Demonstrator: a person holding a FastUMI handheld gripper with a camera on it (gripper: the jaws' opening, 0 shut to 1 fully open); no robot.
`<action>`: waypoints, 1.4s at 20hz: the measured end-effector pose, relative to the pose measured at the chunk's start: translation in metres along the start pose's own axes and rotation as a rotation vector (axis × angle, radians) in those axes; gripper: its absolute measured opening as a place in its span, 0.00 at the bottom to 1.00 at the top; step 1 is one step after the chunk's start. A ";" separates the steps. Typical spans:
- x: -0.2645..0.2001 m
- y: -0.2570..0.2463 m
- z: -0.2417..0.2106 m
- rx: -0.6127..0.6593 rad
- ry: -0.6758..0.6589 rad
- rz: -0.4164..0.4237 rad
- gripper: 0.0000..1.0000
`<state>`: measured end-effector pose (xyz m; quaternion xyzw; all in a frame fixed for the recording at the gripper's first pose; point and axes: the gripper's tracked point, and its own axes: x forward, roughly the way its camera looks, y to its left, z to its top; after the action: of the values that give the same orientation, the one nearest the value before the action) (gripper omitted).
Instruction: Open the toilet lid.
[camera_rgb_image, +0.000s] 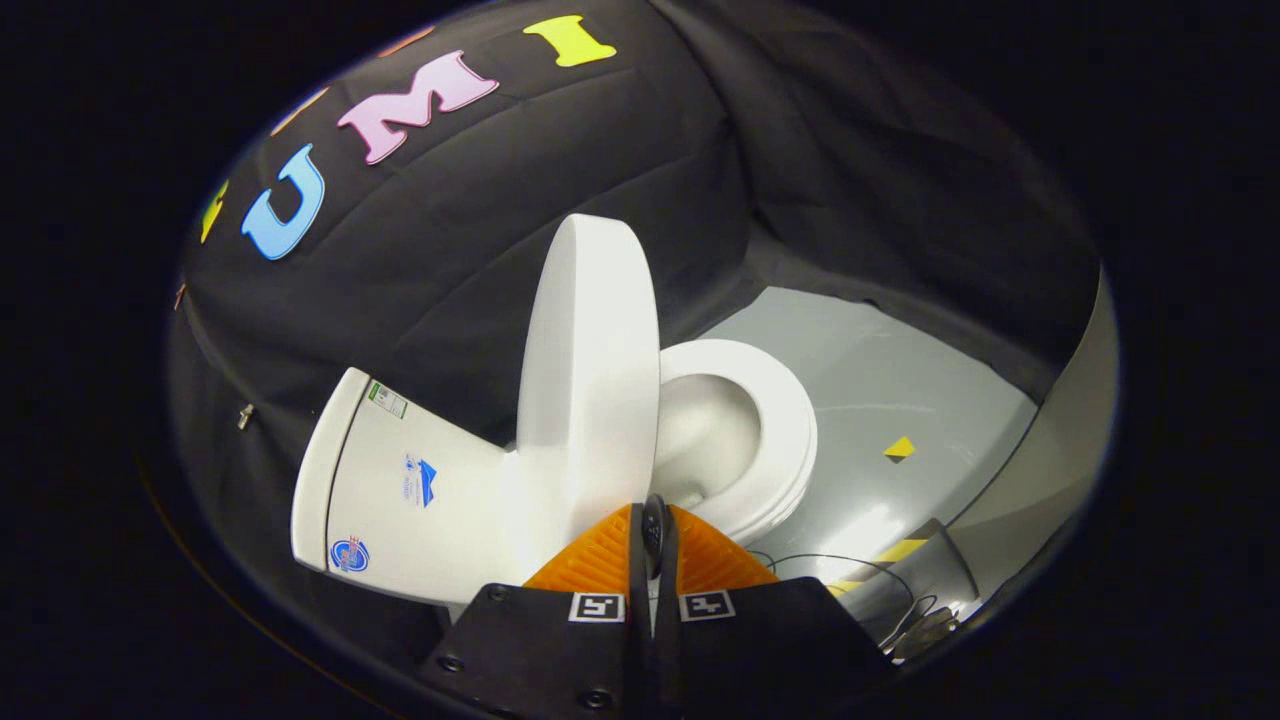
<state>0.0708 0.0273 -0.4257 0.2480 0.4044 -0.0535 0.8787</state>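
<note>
Gripper (652, 535) at bottom centre of frame, pointing up-frame. Orange ribbed fingers (600, 560) drawn together, jaws closed with no visible gap, nothing clamped between them. Black body below the fingers carries two square markers.

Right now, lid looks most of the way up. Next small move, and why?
Probably nudge the lid a little further back toward the tank, then withdraw. The lid stands raised, clear of the seat, with the bowl exposed. The gripper has its orange fingers closed together just below the lid's lower edge, gripping nothing.
</note>
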 end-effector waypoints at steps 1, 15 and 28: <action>-0.003 0.007 0.002 -0.015 -0.014 -0.016 0.05; -0.044 0.107 -0.002 -0.209 -0.210 -0.117 0.05; -0.067 0.235 -0.047 -0.492 -0.366 -0.076 0.05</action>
<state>0.0631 0.2476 -0.3094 -0.0011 0.2491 -0.0305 0.9680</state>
